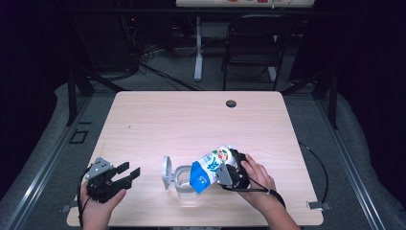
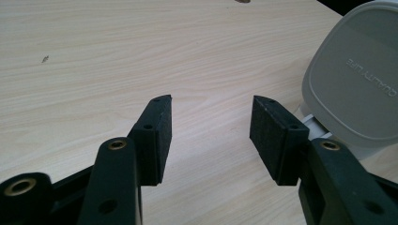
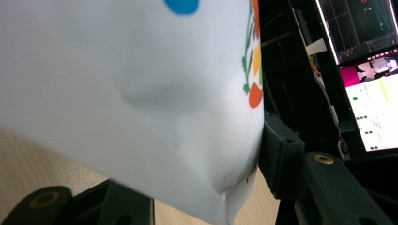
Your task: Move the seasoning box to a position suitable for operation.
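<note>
Two grippers: one in each hand, both low over the near edge of the table [image 1: 143, 120].
Right gripper [image 1: 229, 168]: pinching a carton, one jaw on each side; in the right gripper view the black pad [image 3: 278, 154] on the right presses a dent into the white wall.
Carton [image 1: 209, 169]: white and blue with coloured print, tipped over on a slant, its blue end down and to the left, right at the mouth of the container. In the right gripper view its white side [image 3: 131, 93] looms large, with a blue spot and orange and green print near the edge.
Container [image 1: 184, 182]: clear, standing on the table near the front edge, roughly midway between the two hands, just under the carton's lower end. Whether anything is in it I cannot tell.
Lid [image 1: 166, 172]: grey, hinged open, standing up on the container's left side. In the left gripper view it [image 2: 356, 89] sits at the right, just beyond the right jaw, with raised lettering on it.
Left gripper [image 1: 125, 173]: jaws spread wide with nothing between them, pointing right towards the lid, close to it but apart; in the left gripper view bare wood shows between the pads [image 2: 159, 136].
Left hand [image 1: 98, 203]: wrapped round the gripper's body at the table's near-left corner.
Right hand [image 1: 258, 182]: behind its gripper, wrist angled in from the lower right.
Background: a dark chair [image 1: 251, 43] beyond the far side of the table.
</note>
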